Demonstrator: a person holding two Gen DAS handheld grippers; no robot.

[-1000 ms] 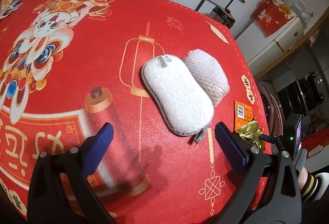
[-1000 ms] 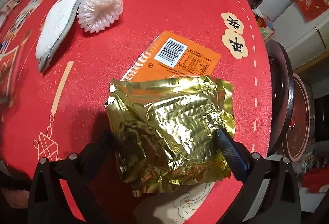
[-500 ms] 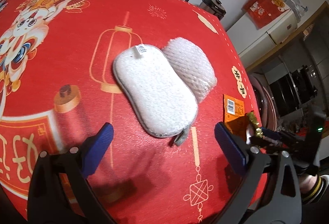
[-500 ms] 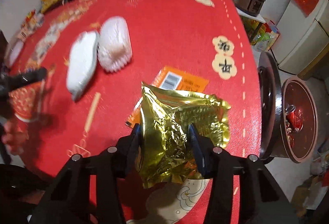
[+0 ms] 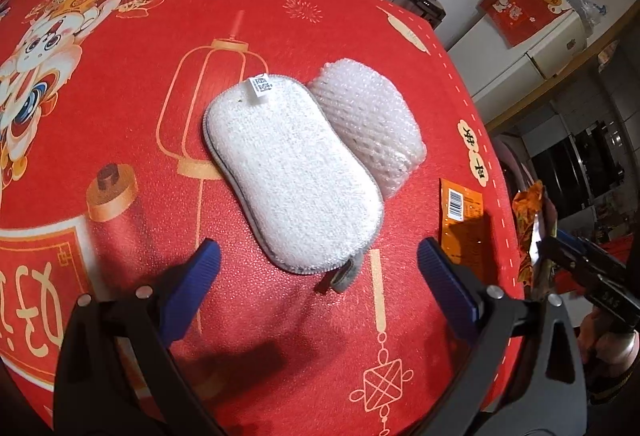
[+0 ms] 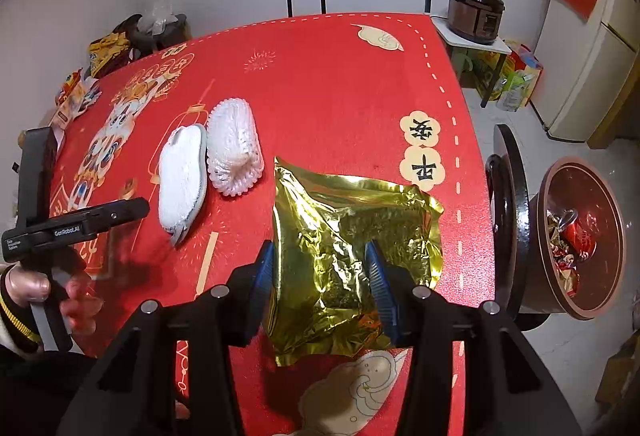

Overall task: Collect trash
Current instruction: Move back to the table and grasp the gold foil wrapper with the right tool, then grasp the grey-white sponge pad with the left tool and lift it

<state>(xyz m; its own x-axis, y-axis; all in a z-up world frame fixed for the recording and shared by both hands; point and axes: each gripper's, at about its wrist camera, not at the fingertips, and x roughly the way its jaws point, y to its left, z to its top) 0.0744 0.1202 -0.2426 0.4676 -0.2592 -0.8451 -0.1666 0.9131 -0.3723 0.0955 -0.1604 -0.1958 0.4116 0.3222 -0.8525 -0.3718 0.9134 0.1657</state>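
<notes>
We hold the gold wrapper (image 6: 352, 260) clamped between the blue pads of our right gripper (image 6: 320, 276), lifted clear above the red tablecloth (image 6: 328, 84). Our left gripper (image 5: 318, 276) hovers with its jaws wide apart, just short of the white sponge (image 5: 292, 176). An orange packet (image 5: 460, 212) lies flat near the table's right edge.

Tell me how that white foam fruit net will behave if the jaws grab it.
The foam net looks airy, so probably very light. Its open mesh suggests it squashes easily. Its tube shape might roll when nudged.
</notes>
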